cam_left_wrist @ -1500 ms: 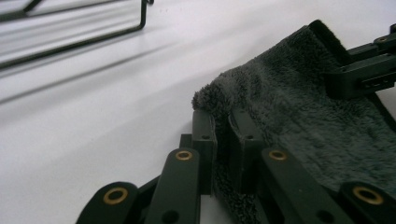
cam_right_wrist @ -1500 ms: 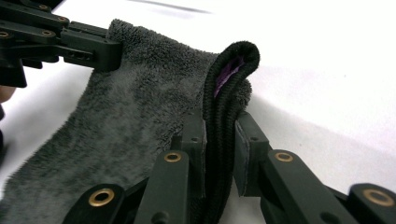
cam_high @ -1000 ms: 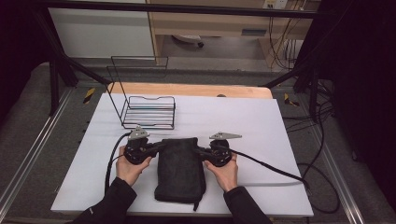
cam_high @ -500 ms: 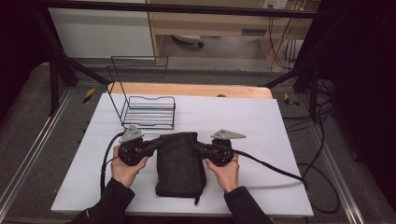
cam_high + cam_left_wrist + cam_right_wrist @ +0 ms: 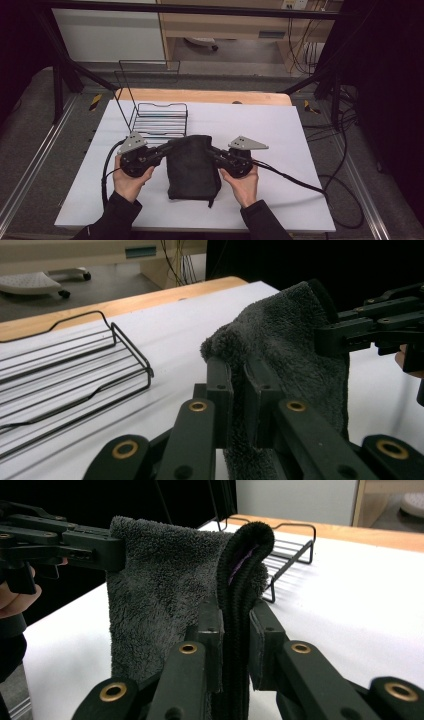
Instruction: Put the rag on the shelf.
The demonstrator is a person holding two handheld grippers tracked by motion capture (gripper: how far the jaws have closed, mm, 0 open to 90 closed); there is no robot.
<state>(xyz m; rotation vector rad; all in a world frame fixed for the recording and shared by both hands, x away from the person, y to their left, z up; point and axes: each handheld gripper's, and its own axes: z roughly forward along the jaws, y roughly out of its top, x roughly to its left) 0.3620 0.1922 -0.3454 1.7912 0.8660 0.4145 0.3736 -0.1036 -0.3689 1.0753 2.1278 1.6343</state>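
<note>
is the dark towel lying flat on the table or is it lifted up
Partly lifted. The left gripper and right gripper each pinch a top corner of the towel; its lower end rests on the table.

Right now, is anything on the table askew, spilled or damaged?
Nothing looks spilled or damaged. The dark towel is folded and held up at its top corners, one by the left gripper, one by the right gripper. The wire rack stands upright behind it on the white table.
</note>
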